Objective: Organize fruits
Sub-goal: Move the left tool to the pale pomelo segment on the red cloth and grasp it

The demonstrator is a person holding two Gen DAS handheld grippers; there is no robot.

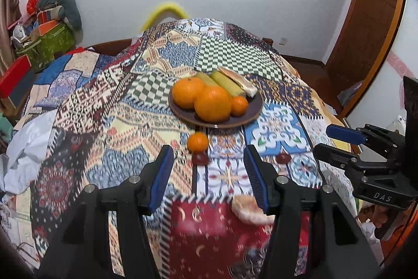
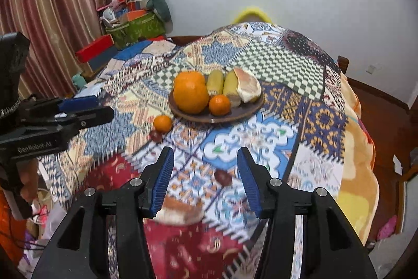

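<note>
Blue ribbed pads line both tools. The left gripper [image 1: 209, 169] stands partly open with nothing between its pads; the right gripper [image 2: 205, 174] is likewise partly open and empty. No earlier picture shows jaw motion.

Ahead of both tools, a dark round plate [image 1: 250, 114] sits on the patchwork cloth [image 1: 104, 96]. It holds two large oranges [image 1: 213, 103], a small orange [image 1: 239, 105], two yellow-green fruits [image 1: 224, 84] and a pale peeled wedge [image 1: 239, 81].

A loose small orange [image 1: 197, 141] lies between the left gripper and the plate, touching a dark red fruit [image 1: 200, 158]. A second dark red fruit [image 2: 222, 177] lies under the right gripper's open gap. A blurred pale piece [image 1: 248, 209] lies close below the left gripper's right-hand pad.
</note>
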